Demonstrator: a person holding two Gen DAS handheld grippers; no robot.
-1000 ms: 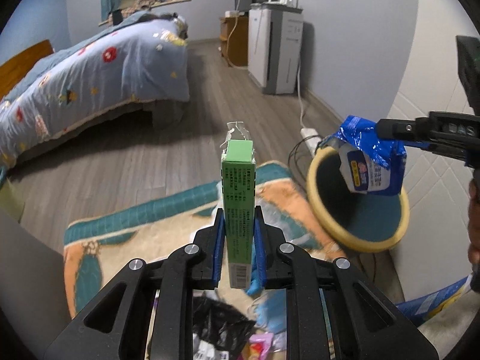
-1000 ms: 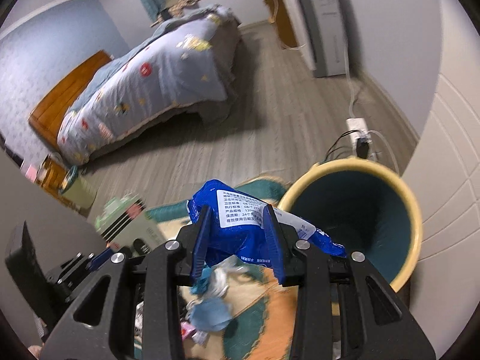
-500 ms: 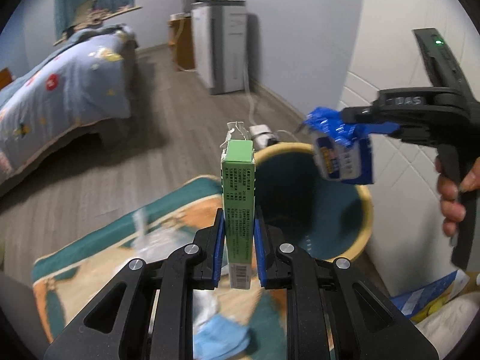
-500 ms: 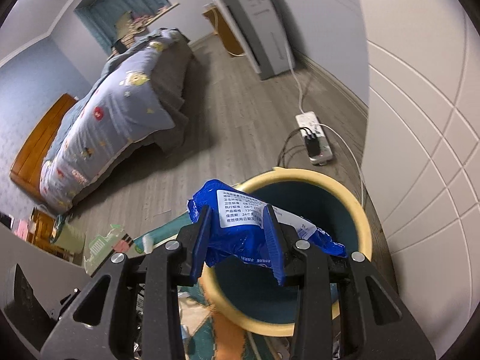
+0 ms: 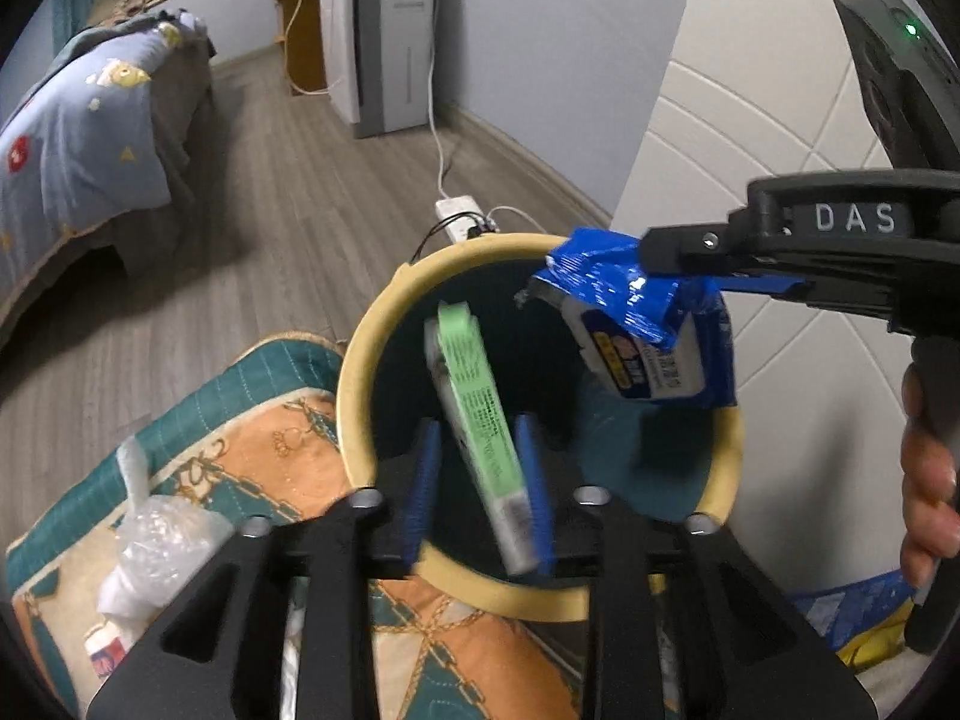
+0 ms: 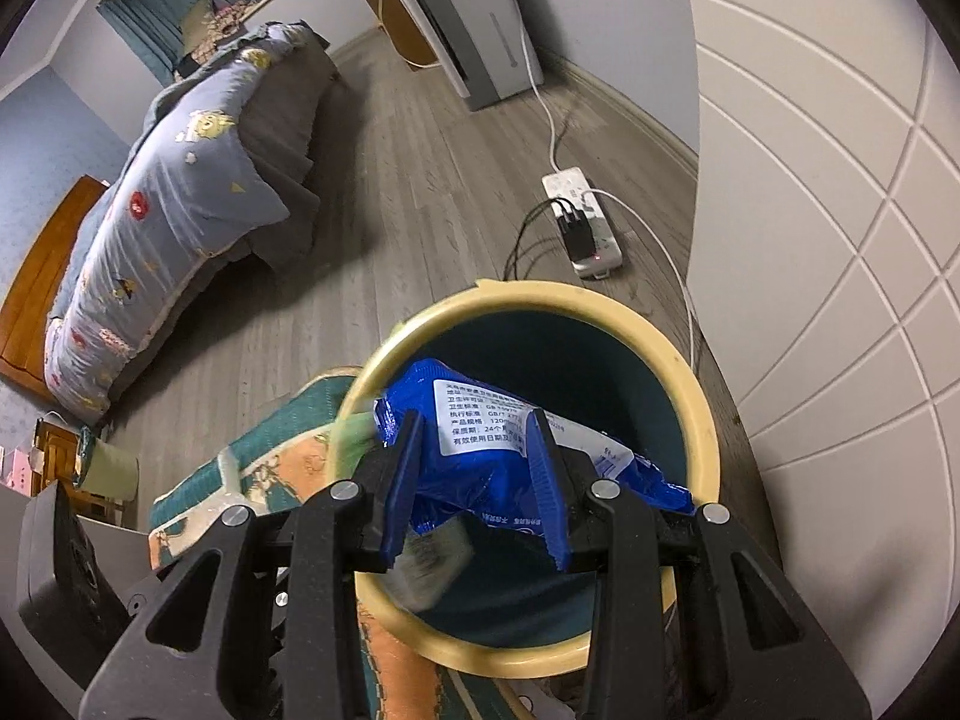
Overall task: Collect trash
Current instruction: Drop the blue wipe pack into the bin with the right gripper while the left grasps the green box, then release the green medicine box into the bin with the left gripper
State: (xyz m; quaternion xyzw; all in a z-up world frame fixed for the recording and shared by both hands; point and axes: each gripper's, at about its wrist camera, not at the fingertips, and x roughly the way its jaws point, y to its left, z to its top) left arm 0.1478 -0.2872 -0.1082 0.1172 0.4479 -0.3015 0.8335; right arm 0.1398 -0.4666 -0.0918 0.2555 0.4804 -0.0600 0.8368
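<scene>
A round bin with a cream rim and dark teal inside stands on the floor by the wall; it also shows in the right wrist view. My left gripper is over the bin's near rim with its jaws apart. A green carton hangs tilted and blurred between them, loose over the bin's mouth. My right gripper is shut on a blue wipes packet and holds it above the bin; the packet also shows in the left wrist view.
A teal and orange rug lies left of the bin with clear plastic wrap on it. A power strip with cables lies beyond the bin. A bed stands at the left, a white wall panel at the right.
Both grippers have moved over the bin. My left gripper has opened and the green carton has tipped and is slipping down. The right gripper still holds the blue packet.
</scene>
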